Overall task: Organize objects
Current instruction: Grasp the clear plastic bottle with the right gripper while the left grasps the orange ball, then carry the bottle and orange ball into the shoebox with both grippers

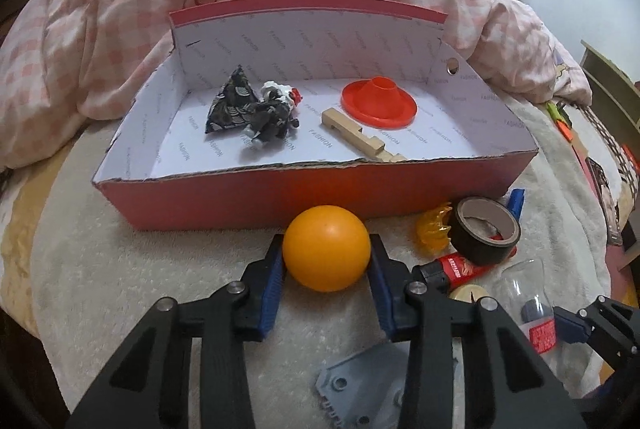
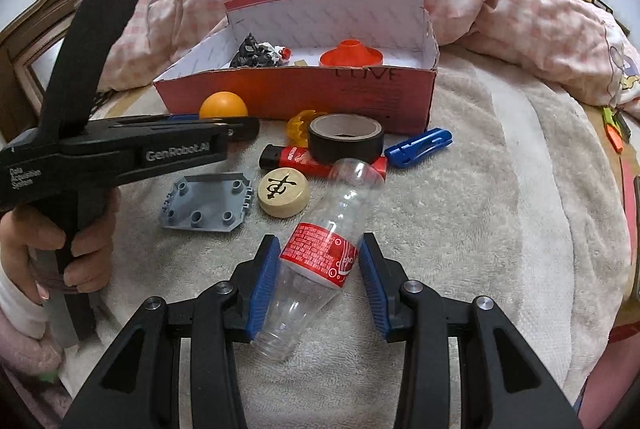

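My left gripper is shut on an orange ball, just in front of the red cardboard box; the ball also shows in the right wrist view. The box holds a black patterned pouch, a dark toy figure, a wooden block and a red cone-shaped lid. My right gripper is open, its pads either side of a clear plastic bottle with a red label, lying on the blanket.
On the white blanket lie a black tape roll, a red lighter, a wooden chess disc, a grey plastic plate, a blue clip and a yellow translucent piece. A pink quilt lies behind the box.
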